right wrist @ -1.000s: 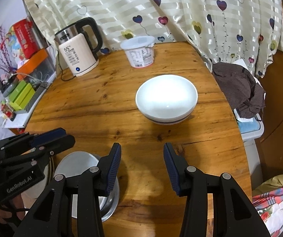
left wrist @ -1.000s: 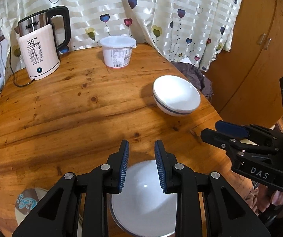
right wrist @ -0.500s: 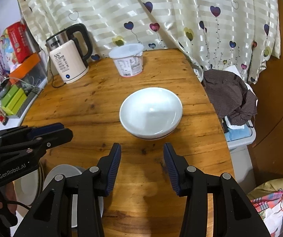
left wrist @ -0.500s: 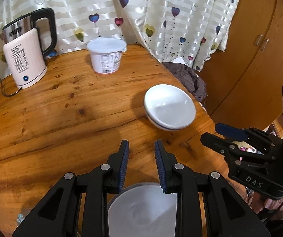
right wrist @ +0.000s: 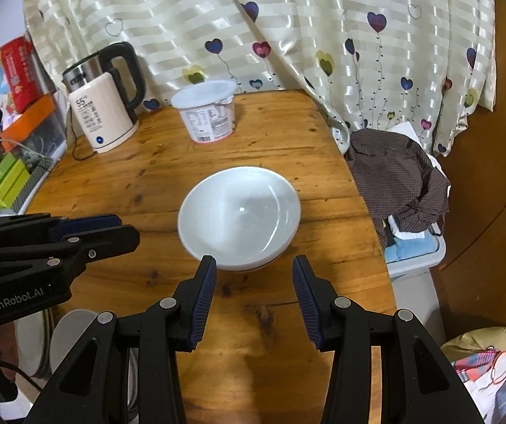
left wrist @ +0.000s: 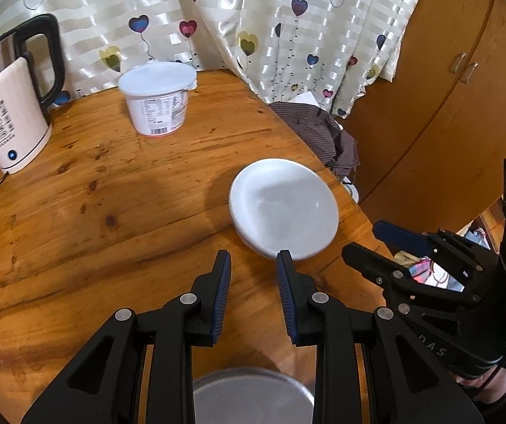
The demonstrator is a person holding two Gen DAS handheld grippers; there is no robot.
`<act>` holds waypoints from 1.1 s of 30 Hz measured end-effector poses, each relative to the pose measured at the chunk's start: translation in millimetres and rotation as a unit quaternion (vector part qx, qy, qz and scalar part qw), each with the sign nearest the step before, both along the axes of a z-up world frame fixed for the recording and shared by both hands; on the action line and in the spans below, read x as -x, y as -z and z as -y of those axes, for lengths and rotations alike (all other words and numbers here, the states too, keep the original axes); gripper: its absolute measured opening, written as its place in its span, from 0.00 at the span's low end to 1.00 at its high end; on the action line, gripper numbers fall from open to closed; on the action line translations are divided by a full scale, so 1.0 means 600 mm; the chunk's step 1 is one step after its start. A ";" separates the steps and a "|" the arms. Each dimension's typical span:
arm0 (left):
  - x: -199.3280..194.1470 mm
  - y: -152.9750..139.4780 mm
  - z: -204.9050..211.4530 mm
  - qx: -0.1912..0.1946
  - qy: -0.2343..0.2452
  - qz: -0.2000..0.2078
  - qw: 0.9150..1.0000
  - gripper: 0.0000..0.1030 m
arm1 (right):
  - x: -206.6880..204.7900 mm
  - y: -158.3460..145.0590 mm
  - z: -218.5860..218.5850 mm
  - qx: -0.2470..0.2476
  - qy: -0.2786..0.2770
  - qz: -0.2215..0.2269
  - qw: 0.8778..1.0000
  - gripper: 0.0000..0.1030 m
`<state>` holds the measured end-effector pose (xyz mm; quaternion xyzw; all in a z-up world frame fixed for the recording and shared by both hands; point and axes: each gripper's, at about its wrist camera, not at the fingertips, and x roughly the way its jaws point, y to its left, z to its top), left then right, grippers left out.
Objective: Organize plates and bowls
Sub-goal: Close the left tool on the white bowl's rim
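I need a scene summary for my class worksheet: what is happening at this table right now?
A person holds two black tongs over a round wooden table, sorting dishes. The right tongs stand open and empty, aimed at a stack of shallow white bowls. The left tongs are also open and empty, above a metal bowl at the near edge. Nothing is gripped yet.

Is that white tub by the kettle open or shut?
Shut. The tub stands upright on the table with its white lid covering the top. What is inside cannot be told.

Kettle, lidded tub (labelled), heart curtain, brown cloth
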<state>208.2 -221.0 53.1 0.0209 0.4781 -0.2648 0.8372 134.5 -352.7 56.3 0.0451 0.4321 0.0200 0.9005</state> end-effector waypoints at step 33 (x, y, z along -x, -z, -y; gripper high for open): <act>-0.097 0.088 0.043 0.019 -0.015 -0.081 0.996 0.27 | -0.086 0.065 0.046 -0.028 0.006 -0.027 0.999 0.25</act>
